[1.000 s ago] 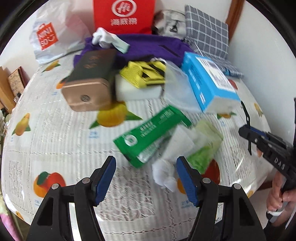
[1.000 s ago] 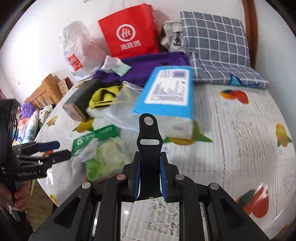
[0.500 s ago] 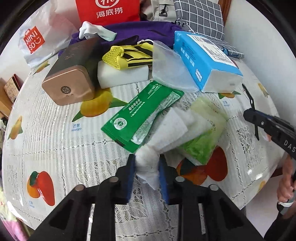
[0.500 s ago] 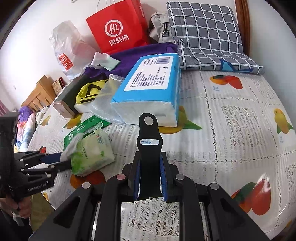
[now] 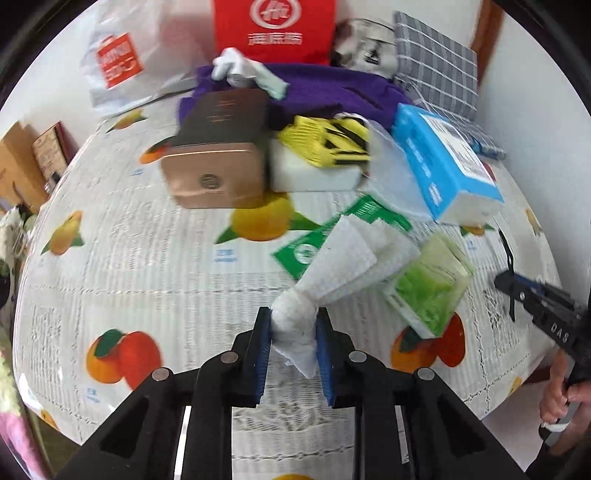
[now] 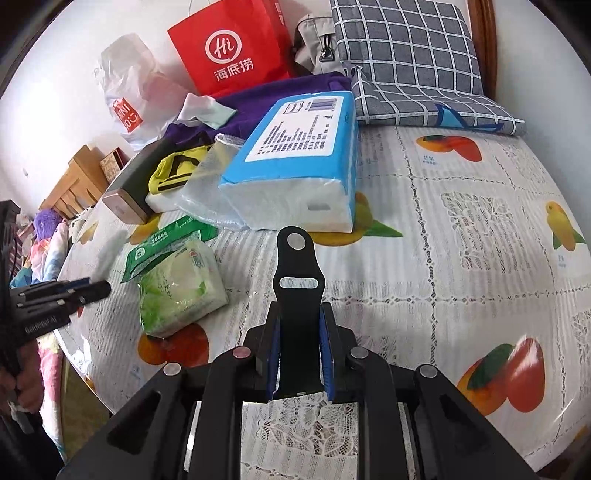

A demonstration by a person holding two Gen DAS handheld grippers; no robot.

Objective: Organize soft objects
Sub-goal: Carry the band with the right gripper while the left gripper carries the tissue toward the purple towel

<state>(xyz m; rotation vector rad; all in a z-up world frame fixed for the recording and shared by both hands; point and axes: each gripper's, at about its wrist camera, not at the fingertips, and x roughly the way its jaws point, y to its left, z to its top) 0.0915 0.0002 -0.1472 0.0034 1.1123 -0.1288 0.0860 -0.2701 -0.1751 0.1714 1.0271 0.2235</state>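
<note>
My left gripper [image 5: 293,321] is shut on the bunched end of a white cloth [image 5: 347,258]. The cloth fans out over a dark green packet [image 5: 306,251] towards a light green tissue pack [image 5: 430,291] on the fruit-print tablecloth [image 5: 147,258]. In the right wrist view the left gripper [image 6: 92,290] sits just left of that tissue pack [image 6: 181,291]. My right gripper [image 6: 298,325] is shut on a flat black strap [image 6: 299,280] that stands up between its pads. It hovers off the right table edge in the left wrist view [image 5: 517,288].
A blue tissue package [image 6: 295,166], a clear bag [image 5: 391,177], a bronze tin [image 5: 214,177] and a white block under yellow cloth [image 5: 321,147] crowd the table's middle. Purple fabric [image 5: 332,92], a red bag [image 5: 275,29] and a plaid cushion [image 6: 406,62] line the back.
My left gripper went from open around the white cloth to shut on it, then drew its end towards the near edge. The right gripper kept its hold on the black strap.
</note>
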